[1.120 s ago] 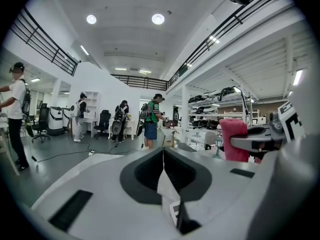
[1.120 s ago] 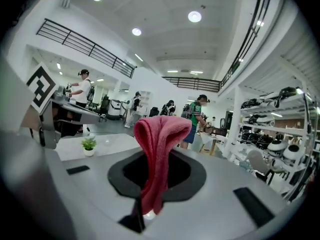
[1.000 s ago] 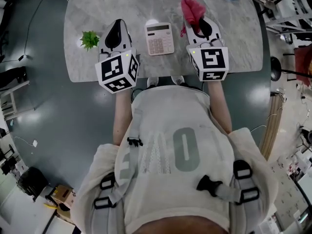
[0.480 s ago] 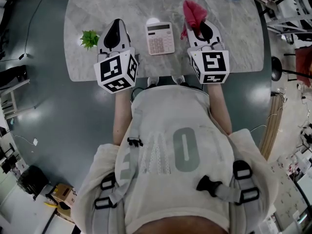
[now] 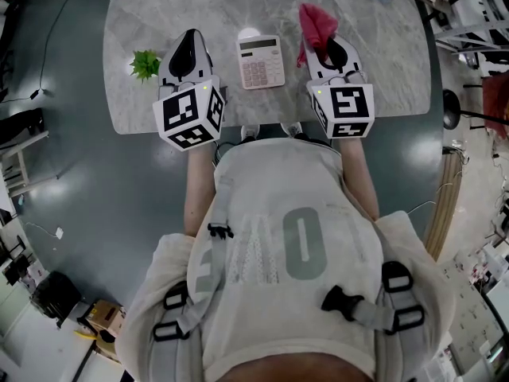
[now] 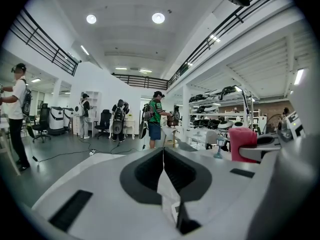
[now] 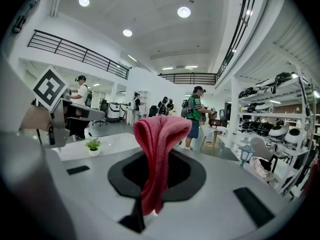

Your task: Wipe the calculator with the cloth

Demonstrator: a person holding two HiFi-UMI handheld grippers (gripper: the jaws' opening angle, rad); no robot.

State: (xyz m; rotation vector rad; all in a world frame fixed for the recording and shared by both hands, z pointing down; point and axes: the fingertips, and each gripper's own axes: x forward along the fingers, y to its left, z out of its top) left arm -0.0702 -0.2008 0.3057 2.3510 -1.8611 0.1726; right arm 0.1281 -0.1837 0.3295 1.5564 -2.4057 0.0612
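Calculator (image 5: 261,62) sits on the marble table (image 5: 175,6), right between both grippers, touching neither. Left gripper (image 5: 189,38) is clamped together on nothing. Right gripper (image 5: 330,44) pinches the red cloth (image 5: 316,18), held up just right of the calculator.

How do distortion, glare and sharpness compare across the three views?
Head view: wide-angle bending towards the edges, soft light reflections on the glossy floor, calculator crisp. Left gripper view: heavy fisheye inside a black circular border, ceiling lights blown out, nearest foreground soft. Right gripper view: same fisheye, red cloth fairly sharp, far shelves bent.
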